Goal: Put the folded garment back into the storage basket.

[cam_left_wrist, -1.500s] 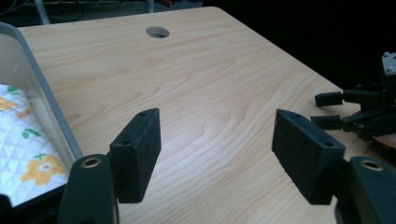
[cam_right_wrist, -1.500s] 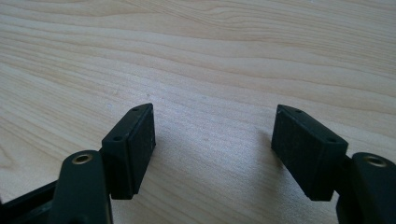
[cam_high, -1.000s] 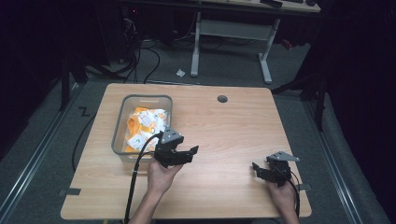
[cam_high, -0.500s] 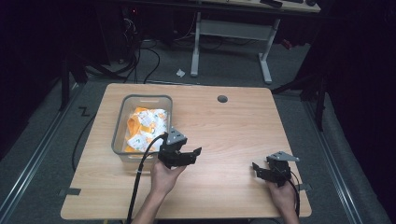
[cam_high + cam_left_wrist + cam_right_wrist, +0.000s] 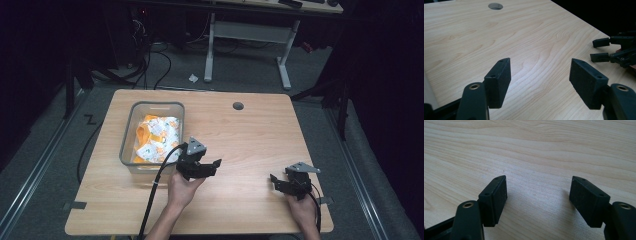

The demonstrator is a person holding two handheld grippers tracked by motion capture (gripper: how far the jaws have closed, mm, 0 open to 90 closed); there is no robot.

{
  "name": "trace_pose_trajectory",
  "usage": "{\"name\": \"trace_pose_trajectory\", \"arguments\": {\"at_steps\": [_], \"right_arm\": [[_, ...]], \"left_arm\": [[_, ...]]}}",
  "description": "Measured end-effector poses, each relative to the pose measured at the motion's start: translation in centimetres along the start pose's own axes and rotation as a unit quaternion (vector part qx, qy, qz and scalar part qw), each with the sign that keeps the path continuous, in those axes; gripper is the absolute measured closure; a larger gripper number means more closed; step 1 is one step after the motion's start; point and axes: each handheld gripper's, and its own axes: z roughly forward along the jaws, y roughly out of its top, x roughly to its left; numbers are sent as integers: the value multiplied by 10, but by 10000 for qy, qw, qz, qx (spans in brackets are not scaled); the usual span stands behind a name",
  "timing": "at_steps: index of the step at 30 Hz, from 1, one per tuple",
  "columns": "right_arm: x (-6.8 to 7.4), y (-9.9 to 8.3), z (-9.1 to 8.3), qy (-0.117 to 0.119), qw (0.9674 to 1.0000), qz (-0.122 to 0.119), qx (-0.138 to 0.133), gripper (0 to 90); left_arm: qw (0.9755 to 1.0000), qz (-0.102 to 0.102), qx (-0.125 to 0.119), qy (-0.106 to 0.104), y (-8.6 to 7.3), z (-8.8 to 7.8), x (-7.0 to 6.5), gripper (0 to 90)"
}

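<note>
A clear plastic bin (image 5: 131,134) sits on the light wooden table (image 5: 250,135) at about 10 o'clock from the table's middle. It holds crumpled white and orange packets (image 5: 156,137); their print is too small to read.

The left gripper (image 5: 212,167) is held just beside the bin's near corner, at its 4 o'clock, pointing toward 3 o'clock with jaws spread and nothing between them. The right gripper (image 5: 276,181) rests near the table's 5 o'clock corner, jaws likewise apart and empty.

The left gripper view shows bare wood grain, a round hole (image 5: 495,6) at 12 o'clock, and the other gripper at 3 o'clock. The right gripper view shows the wood between its 2 pads (image 5: 495,195).
</note>
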Motion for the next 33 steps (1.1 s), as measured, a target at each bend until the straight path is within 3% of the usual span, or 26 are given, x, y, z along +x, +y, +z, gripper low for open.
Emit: {"name": "trace_pose_trajectory", "arguments": {"at_steps": [12, 25, 33], "right_arm": [[0, 0, 0, 2, 10000, -2, -1, 309], [0, 0, 0, 2, 10000, -2, -1, 309], [0, 0, 0, 0, 10000, 3, 1, 309]], "left_arm": [[9999, 64, 151, 26, -2, 14, -4, 340], [9997, -130, 222, 10, -19, 25, -4, 345], [9994, -106, 322, 112, -26, 33, -3, 345]]}}
